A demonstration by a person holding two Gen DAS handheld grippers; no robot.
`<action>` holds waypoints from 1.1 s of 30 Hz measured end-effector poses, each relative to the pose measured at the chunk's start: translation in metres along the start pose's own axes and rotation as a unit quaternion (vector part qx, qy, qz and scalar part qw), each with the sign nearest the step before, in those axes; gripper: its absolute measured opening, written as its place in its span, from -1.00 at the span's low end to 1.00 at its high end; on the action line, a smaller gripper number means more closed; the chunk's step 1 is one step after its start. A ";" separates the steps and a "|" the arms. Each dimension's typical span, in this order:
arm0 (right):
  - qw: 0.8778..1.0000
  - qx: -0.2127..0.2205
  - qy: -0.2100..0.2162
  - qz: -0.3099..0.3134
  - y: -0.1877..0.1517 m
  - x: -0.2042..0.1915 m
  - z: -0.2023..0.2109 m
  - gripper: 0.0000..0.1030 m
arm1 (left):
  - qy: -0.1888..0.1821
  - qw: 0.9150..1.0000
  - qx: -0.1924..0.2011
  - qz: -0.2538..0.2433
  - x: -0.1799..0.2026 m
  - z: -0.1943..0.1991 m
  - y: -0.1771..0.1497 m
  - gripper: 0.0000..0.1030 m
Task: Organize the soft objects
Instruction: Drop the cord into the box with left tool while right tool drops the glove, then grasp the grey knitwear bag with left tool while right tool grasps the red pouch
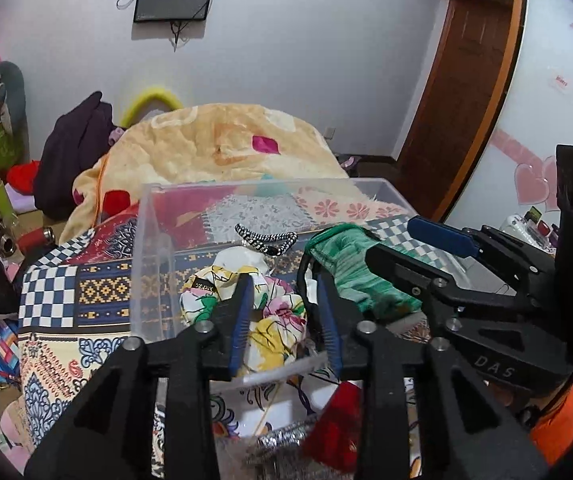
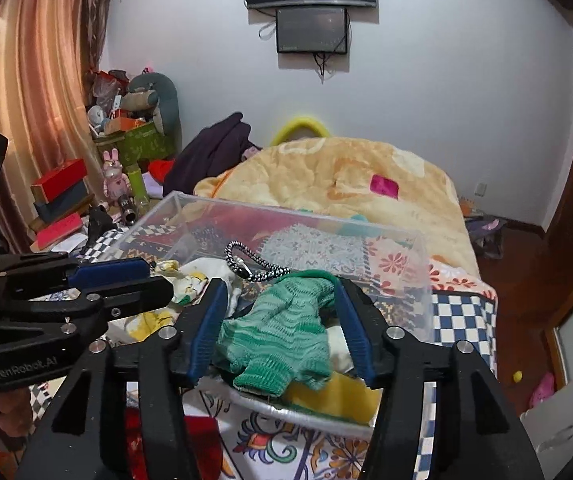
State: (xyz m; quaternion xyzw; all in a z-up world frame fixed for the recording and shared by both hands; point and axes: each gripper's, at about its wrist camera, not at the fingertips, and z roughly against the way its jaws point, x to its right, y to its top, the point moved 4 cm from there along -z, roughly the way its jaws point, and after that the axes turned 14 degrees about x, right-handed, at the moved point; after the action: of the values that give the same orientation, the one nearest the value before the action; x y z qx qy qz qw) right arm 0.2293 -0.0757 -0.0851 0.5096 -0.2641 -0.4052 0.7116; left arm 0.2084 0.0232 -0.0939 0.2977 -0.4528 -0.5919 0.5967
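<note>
A clear plastic bin (image 1: pixel 146 264) (image 2: pixel 418 280) stands on the patterned bed. Inside lie a floral cloth (image 1: pixel 274 324) (image 2: pixel 190 280), a green knitted cloth (image 1: pixel 350 272) (image 2: pixel 282 332), a black-and-white braided cord (image 1: pixel 266 238) (image 2: pixel 254 264) and a yellow item (image 2: pixel 334 396). My left gripper (image 1: pixel 286 316) is open over the floral cloth at the bin's near edge. My right gripper (image 2: pixel 278 324) is open, its fingers either side of the green cloth. Each gripper shows in the other's view, the right (image 1: pixel 426 248) and the left (image 2: pixel 126 280).
A peach blanket (image 1: pixel 214 144) (image 2: pixel 334 176) is heaped behind the bin. A red cloth (image 1: pixel 338 424) and a silvery item (image 1: pixel 278 448) lie on the bed in front. Boxes and toys (image 2: pixel 126 140) crowd the left side. A wooden door frame (image 1: pixel 458 92) is at the right.
</note>
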 end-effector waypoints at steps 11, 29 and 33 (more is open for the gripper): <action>0.999 0.041 0.029 -0.012 0.000 -0.007 0.042 0.41 | 0.003 0.999 0.042 -0.026 0.010 0.047 -0.009 0.32; 0.995 -0.056 0.073 -0.040 -0.078 -0.035 0.032 0.41 | 0.021 0.999 -0.046 0.012 -0.017 0.047 -0.097 0.48; 0.994 -0.076 0.071 -0.016 -0.091 -0.043 0.025 0.41 | 0.019 0.998 -0.052 0.009 -0.014 0.047 -0.104 0.48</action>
State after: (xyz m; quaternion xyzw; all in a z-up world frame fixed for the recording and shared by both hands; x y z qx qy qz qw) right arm 0.1588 -0.0661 -0.1601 0.4853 -0.1731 -0.3980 0.7590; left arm 0.1229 0.0330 -0.1700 0.2735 -0.4124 -0.6036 0.6252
